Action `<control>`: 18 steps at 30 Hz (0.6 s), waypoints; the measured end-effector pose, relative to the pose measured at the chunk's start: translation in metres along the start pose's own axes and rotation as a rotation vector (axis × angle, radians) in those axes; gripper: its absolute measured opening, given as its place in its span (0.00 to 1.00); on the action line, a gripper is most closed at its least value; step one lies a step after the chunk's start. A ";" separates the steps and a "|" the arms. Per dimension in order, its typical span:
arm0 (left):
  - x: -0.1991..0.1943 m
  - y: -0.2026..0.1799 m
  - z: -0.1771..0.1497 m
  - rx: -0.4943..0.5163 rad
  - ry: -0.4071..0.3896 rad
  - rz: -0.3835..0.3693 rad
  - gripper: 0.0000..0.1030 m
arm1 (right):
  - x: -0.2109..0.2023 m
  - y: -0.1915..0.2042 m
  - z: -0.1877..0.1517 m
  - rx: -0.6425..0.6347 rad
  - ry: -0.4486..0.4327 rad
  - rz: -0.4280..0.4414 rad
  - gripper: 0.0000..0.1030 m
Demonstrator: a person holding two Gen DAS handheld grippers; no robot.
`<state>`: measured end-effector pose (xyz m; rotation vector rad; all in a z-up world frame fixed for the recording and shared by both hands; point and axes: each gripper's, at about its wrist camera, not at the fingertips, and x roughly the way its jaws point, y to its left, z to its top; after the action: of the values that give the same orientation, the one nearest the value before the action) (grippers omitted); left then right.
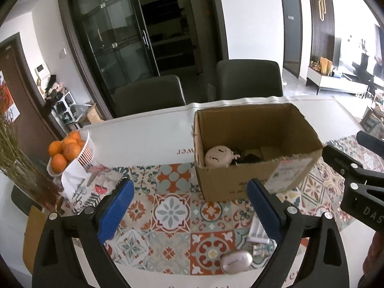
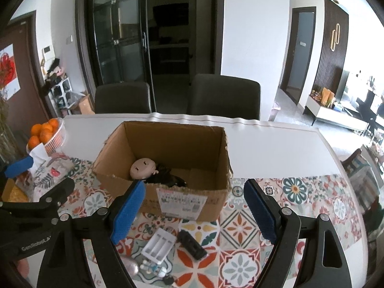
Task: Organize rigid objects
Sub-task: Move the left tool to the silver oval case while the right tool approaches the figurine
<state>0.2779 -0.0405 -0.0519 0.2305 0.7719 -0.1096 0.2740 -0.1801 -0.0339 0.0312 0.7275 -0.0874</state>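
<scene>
Box (image 2: 168,168) already holds the doll, so with both tools (image 1: 189,206) (image 2: 192,211) gaping and empty, drop your right onto the black block (image 2: 192,241) squarely.

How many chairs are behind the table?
2. One dark chair stands at the table's far edge on the left; the other chair stands beside it on the right, behind the cardboard box. More may be out of view.

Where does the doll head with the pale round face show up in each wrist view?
Left wrist view: the doll head lies inside the cardboard box, at its left end, right of picture centre.
Right wrist view: the doll head is inside the box, at its left side, left of picture centre.
Shared landmark: the basket of oranges at the table's left.
</scene>
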 end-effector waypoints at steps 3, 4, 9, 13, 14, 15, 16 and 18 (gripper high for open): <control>-0.004 0.000 -0.009 -0.006 0.006 -0.013 0.94 | -0.006 0.001 -0.010 0.006 0.002 0.016 0.82; -0.005 0.000 -0.013 -0.008 0.009 -0.018 0.94 | -0.007 0.002 -0.014 0.007 0.003 0.016 0.82; -0.007 -0.002 -0.032 -0.007 0.028 -0.041 0.94 | -0.013 0.002 -0.029 0.012 0.003 0.022 0.82; -0.008 -0.003 -0.051 0.005 0.036 -0.046 0.94 | -0.014 0.005 -0.045 0.010 0.021 0.033 0.82; -0.008 -0.004 -0.056 0.007 0.038 -0.048 0.94 | -0.014 0.006 -0.050 0.009 0.028 0.035 0.82; -0.008 -0.005 -0.059 0.007 0.041 -0.052 0.94 | -0.014 0.007 -0.055 0.011 0.037 0.039 0.82; -0.007 -0.006 -0.064 0.009 0.046 -0.057 0.94 | -0.013 0.008 -0.059 0.014 0.046 0.040 0.82; -0.005 -0.006 -0.072 0.015 0.055 -0.064 0.94 | -0.009 0.008 -0.069 0.019 0.068 0.043 0.82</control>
<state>0.2247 -0.0290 -0.0994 0.2242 0.8339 -0.1698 0.2220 -0.1676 -0.0792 0.0681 0.7933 -0.0520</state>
